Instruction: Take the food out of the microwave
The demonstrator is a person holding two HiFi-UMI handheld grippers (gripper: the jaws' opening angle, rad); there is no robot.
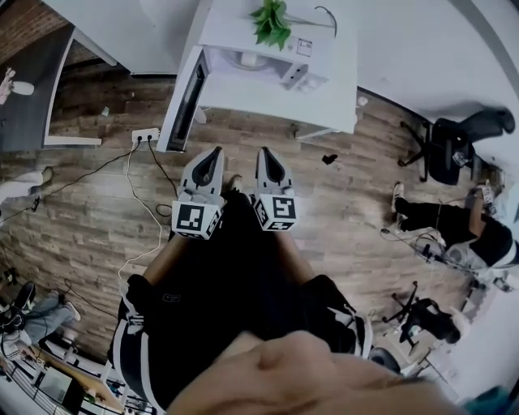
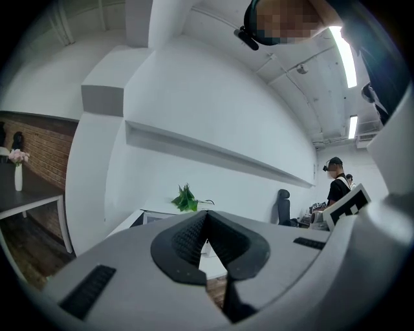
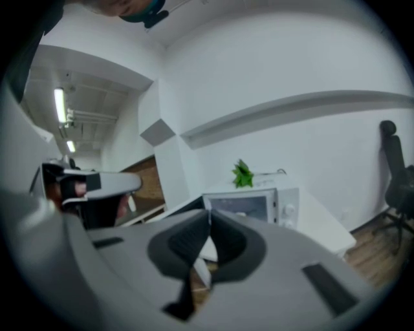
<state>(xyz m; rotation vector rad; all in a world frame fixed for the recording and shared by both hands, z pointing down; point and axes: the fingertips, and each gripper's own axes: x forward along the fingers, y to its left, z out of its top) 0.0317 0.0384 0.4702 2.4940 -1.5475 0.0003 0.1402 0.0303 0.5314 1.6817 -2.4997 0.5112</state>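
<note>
A white microwave (image 1: 272,61) stands on a white table (image 1: 328,109) ahead of me, with its dark door (image 1: 182,105) swung open to the left. Something pale shows inside it, too small to make out. My left gripper (image 1: 212,154) and right gripper (image 1: 268,154) are side by side over the wood floor, short of the table, pointing at the microwave. Both are shut with nothing between the jaws. The right gripper view shows the microwave (image 3: 259,207) beyond the closed jaws of the right gripper (image 3: 210,216). In the left gripper view the left gripper (image 2: 207,216) is also closed.
A green plant (image 1: 272,23) sits on top of the microwave. A power strip (image 1: 146,135) and cables lie on the floor left of the table. An office chair (image 1: 454,146) and a seated person (image 1: 462,231) are at the right. A dark table (image 1: 32,89) stands far left.
</note>
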